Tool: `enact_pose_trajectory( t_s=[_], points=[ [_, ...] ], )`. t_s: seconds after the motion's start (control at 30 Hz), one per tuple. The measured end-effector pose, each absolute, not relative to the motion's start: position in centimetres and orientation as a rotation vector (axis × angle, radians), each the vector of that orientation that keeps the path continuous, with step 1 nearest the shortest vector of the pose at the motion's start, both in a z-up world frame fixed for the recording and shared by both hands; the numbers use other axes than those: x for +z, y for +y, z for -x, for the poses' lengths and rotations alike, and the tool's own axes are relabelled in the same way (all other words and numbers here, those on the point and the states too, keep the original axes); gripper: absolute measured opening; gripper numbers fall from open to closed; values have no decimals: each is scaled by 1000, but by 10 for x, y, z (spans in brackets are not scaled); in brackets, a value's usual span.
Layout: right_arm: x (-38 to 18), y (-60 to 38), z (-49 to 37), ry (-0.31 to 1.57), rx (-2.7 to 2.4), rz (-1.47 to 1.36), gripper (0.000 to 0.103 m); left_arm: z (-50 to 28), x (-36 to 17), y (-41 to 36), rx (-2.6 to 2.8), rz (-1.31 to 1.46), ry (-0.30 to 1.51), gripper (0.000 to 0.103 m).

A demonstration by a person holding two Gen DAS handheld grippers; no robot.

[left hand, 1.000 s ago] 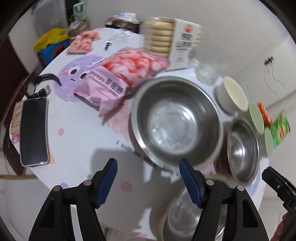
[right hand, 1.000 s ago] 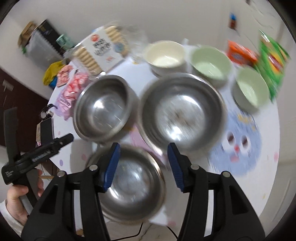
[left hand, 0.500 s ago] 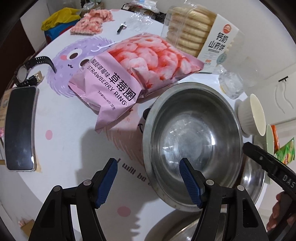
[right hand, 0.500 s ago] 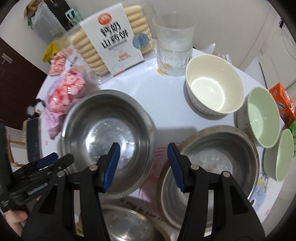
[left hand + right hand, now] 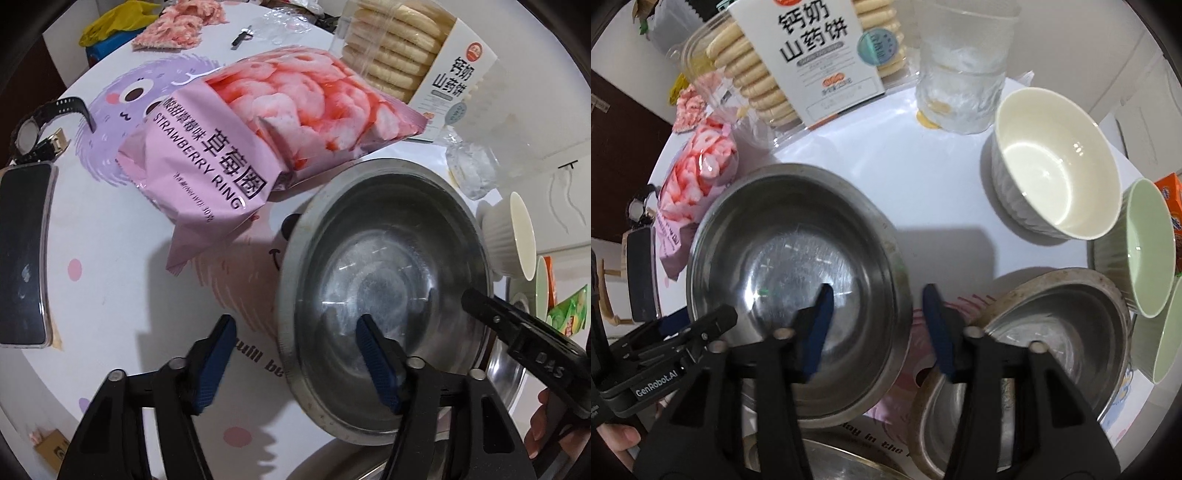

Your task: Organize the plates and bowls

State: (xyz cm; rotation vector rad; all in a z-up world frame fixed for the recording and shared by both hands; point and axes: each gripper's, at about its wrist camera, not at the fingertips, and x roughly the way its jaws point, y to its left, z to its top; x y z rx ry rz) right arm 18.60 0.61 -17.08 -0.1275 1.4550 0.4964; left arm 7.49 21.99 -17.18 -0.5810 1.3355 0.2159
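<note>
Closing in over the last second, your left tool (image 5: 295, 354) and right tool (image 5: 875, 325) now straddle opposite rims of the big steel bowl (image 5: 794, 277) on the desk (image 5: 923, 184), both released; squeezing comes next, I judge.

Snack bag (image 5: 255, 140) left of steel bowl (image 5: 388, 295)
</note>
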Motion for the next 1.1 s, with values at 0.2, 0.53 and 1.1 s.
enact_pose_trajectory(
  t_s=[0.2, 0.53, 1.1],
  points=[
    [-174, -1, -188, 1466, 469, 124, 14, -84, -172, 216, 200, 561, 1349, 13],
    [-156, -10, -180, 1421, 463, 88, 14, -81, -141, 222, 184, 549, 1270, 10],
    [-69, -78, -77, 1312, 414, 9, 14, 4, -63, 168, 6, 388, 1244, 11]
  ],
)
